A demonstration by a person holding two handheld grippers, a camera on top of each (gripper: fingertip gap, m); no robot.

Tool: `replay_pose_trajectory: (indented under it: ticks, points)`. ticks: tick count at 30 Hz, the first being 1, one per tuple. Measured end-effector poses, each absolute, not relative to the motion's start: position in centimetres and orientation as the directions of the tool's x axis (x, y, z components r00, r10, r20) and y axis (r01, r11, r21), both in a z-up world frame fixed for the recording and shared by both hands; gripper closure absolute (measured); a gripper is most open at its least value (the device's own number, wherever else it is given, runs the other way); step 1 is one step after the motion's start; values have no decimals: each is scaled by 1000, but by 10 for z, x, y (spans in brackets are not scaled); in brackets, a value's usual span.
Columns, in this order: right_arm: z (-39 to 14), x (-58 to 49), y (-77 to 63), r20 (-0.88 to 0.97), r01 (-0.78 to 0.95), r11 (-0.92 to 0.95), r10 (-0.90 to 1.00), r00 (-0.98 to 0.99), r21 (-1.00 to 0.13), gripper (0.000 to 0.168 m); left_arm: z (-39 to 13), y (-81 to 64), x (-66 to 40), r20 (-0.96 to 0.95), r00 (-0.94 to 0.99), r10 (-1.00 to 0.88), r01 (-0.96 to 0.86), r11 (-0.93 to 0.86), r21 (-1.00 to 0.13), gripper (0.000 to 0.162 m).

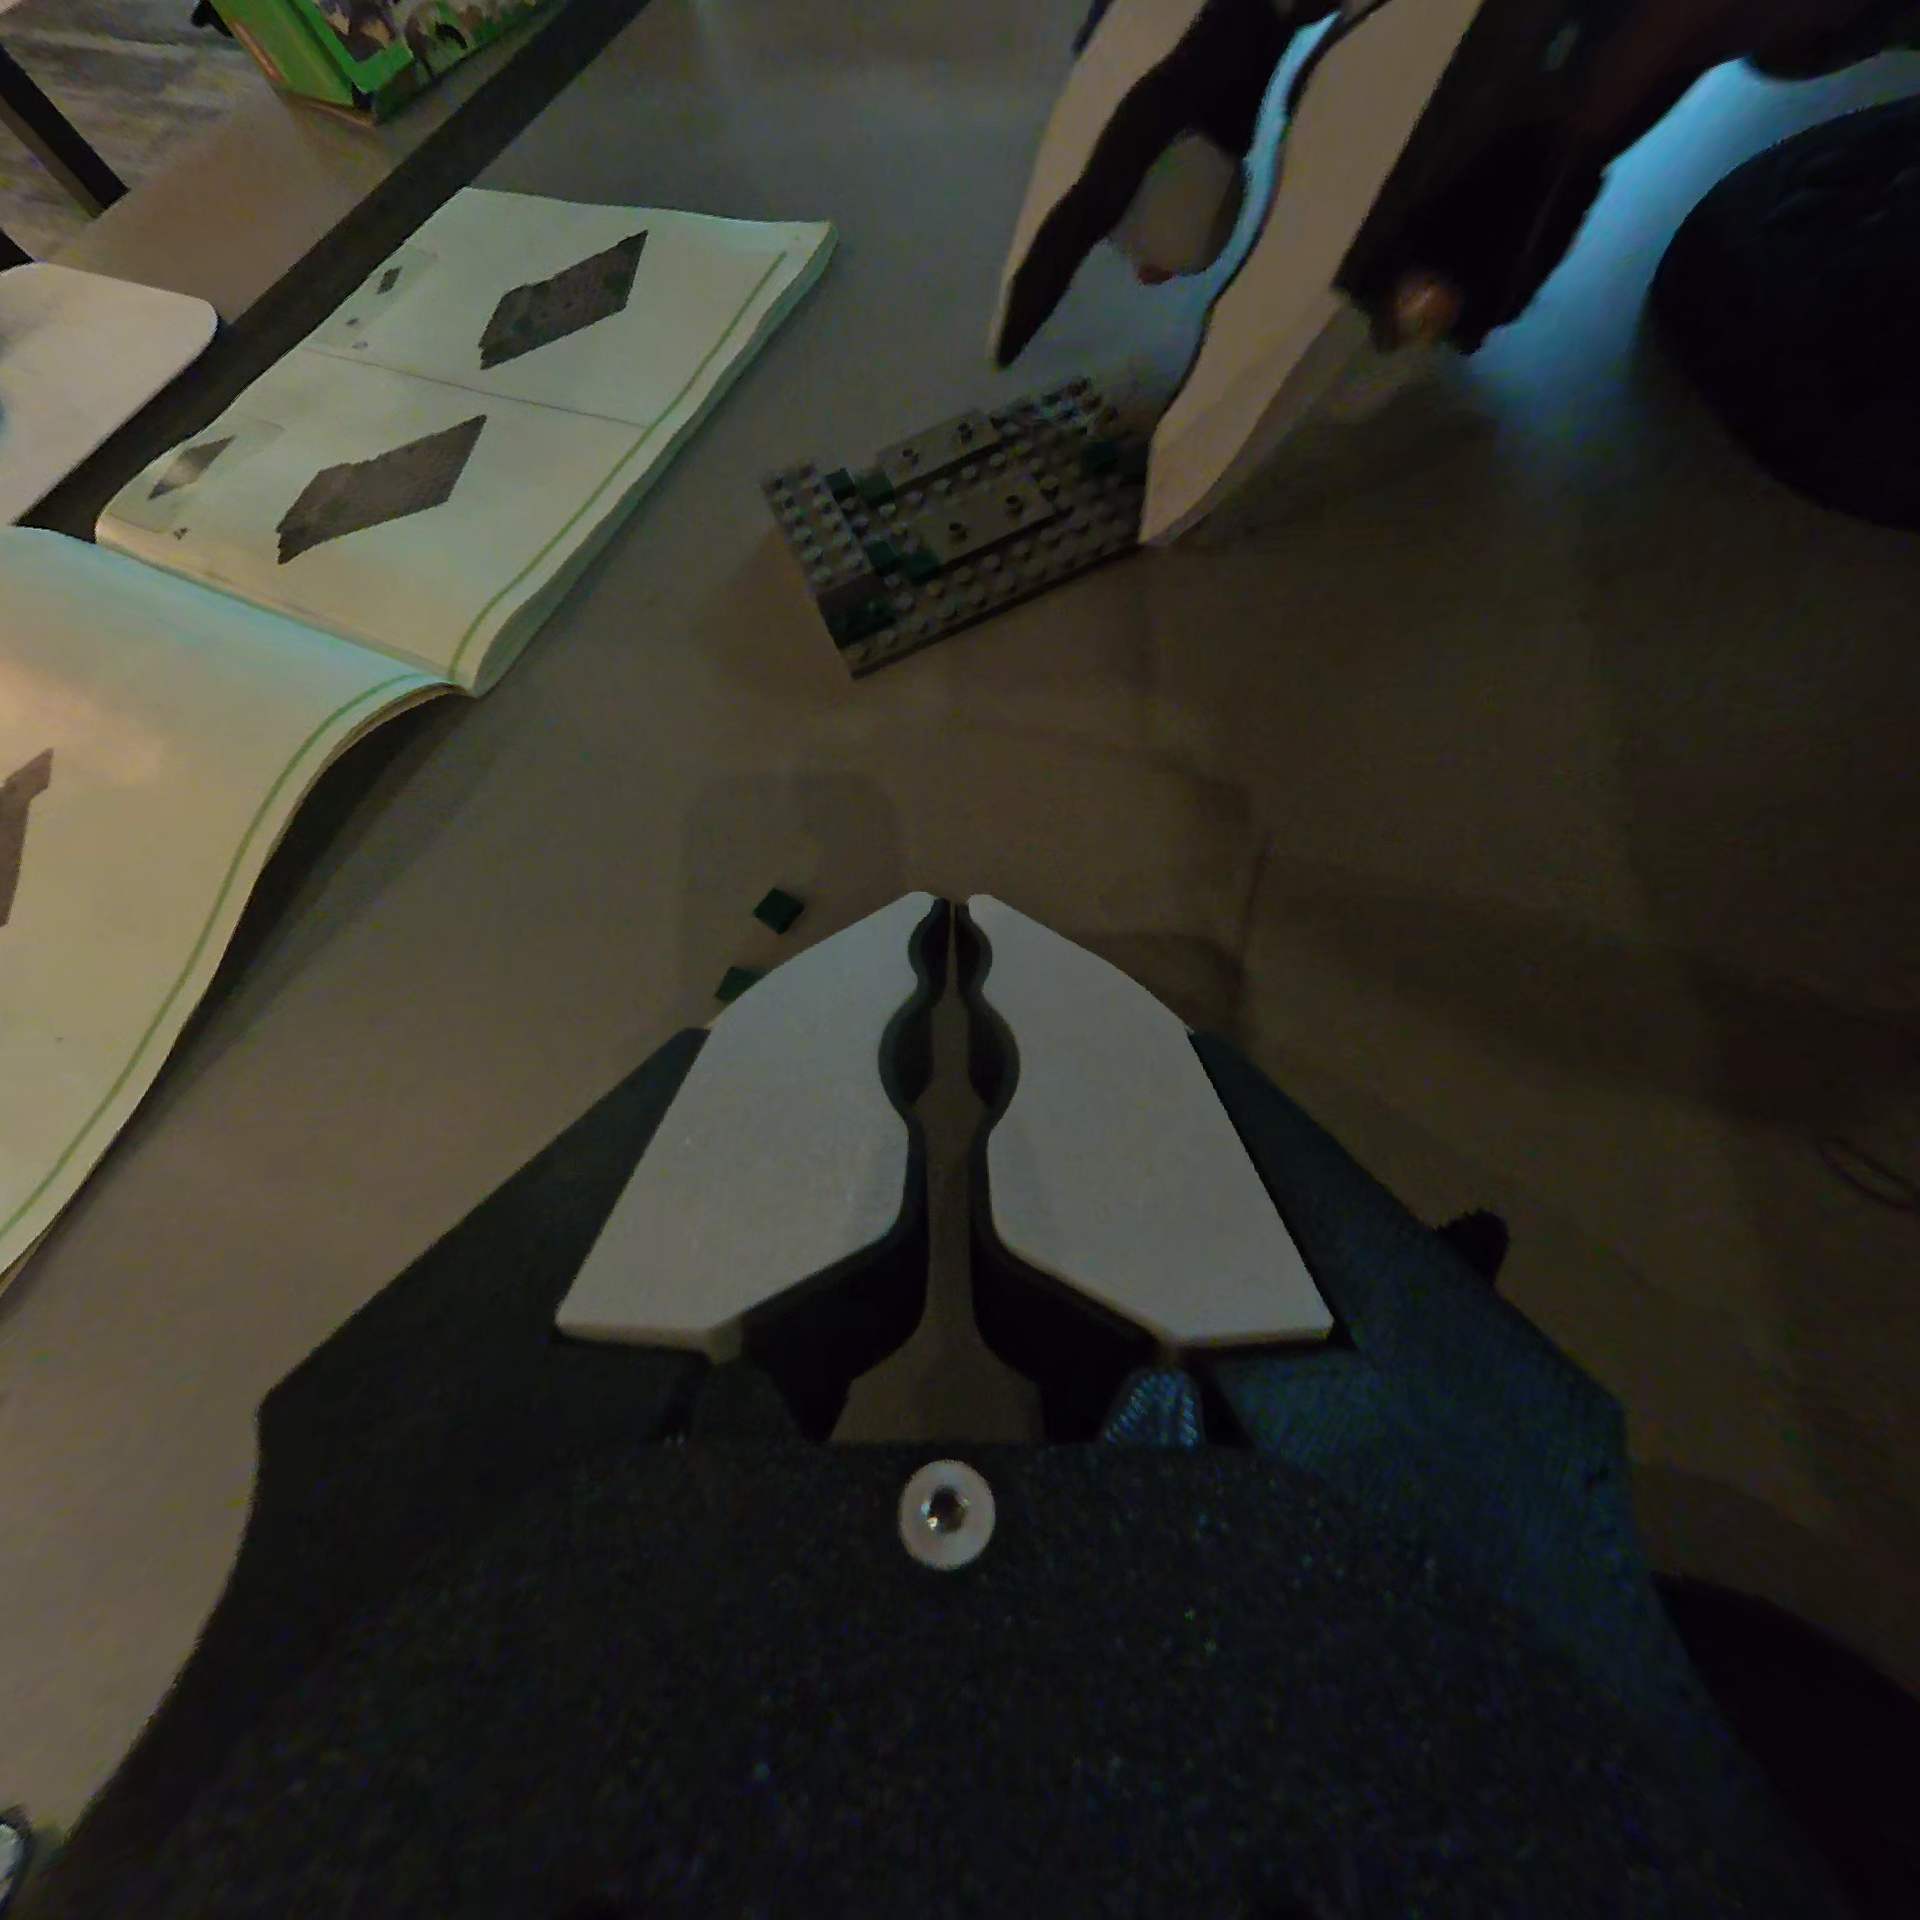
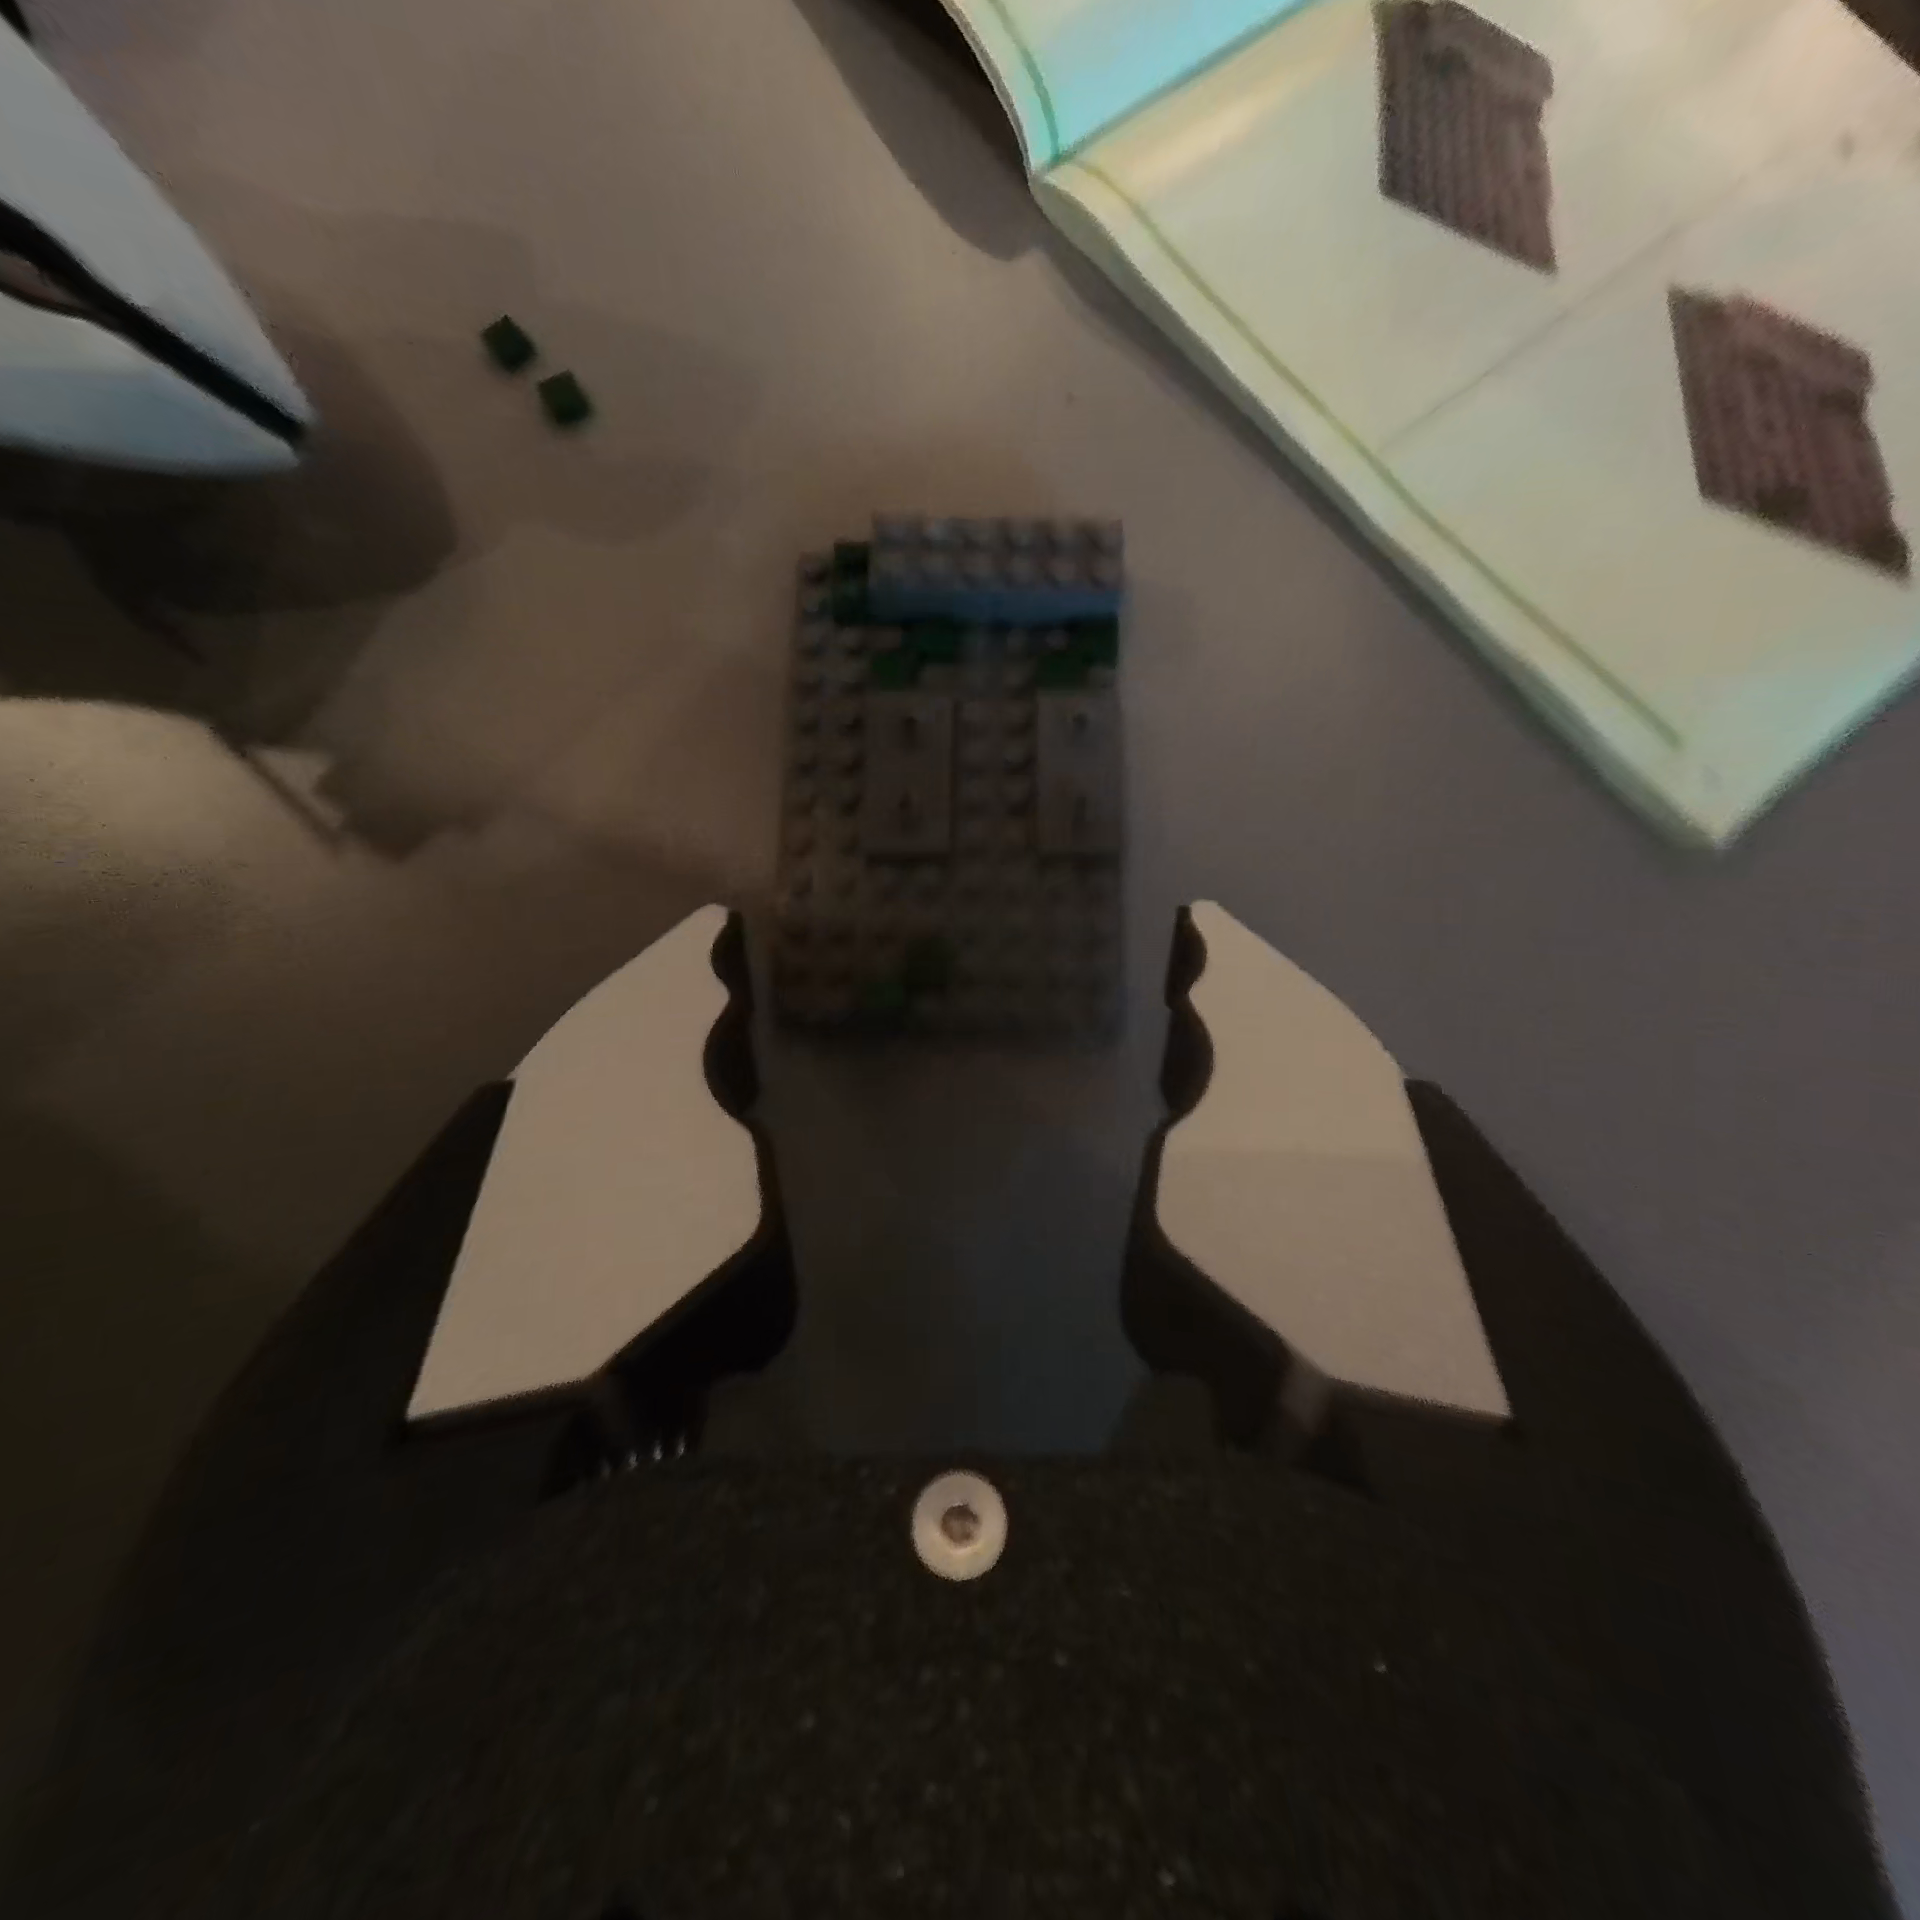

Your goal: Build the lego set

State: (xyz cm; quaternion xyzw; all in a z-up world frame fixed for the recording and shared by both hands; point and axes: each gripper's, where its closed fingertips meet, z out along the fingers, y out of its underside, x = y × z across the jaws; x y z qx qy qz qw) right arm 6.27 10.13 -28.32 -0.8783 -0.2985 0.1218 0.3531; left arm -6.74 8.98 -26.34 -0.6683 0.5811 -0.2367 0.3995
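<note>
A grey studded Lego build point(image 1: 956, 520) with a few dark green pieces lies flat on the table; it also shows in the right wrist view point(image 2: 956, 769). My right gripper point(image 2: 956, 914) is open and empty, its fingers straddling the near end of the build just above it; it also shows in the left wrist view point(image 1: 1086, 442). My left gripper point(image 1: 954, 904) is shut with nothing visible between its tips, low over the table. Two small dark green pieces point(image 1: 779, 909) point(image 2: 507, 343) lie just left of its tips.
An open instruction booklet point(image 1: 468, 416) point(image 2: 1507, 416) lies beside the build. A green box point(image 1: 343, 42) stands at the far table edge. A dark rounded object point(image 1: 1787, 312) sits at the right. My left gripper point(image 2: 281, 431) shows at the upper left.
</note>
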Motion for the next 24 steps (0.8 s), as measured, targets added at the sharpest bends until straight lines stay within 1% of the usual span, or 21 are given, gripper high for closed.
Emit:
replay_pose_trajectory:
  ticks: [9, 12, 15, 20, 22, 24]
  points:
    - [-282, 33, 143, 30, 559, -538, 703, 710, -631, 91, -261, 93, -70, -158, 230, -960, -583, -6, -812, 161]
    - [-284, 26, 152, 6, 563, -553, 710, 704, -614, 99, -260, 94, -72, -159, 235, -959, -583, -8, -813, 161]
    - [-282, 26, 156, -19, 553, -565, 710, 704, -612, 112, -261, 95, -72, -157, 237, -959, -582, -10, -813, 162]
    - [-282, 26, 154, -46, 554, -572, 720, 693, -605, 113, -261, 95, -72, -153, 234, -960, -581, -12, -813, 162]
    - [-281, 22, 152, -58, 557, -559, 736, 675, -614, 118, -261, 95, -72, -154, 232, -960, -584, -11, -812, 161]
    - [-281, 17, 146, -59, 580, -532, 766, 640, -617, 118, -262, 94, -72, -155, 230, -961, -586, -10, -810, 161]
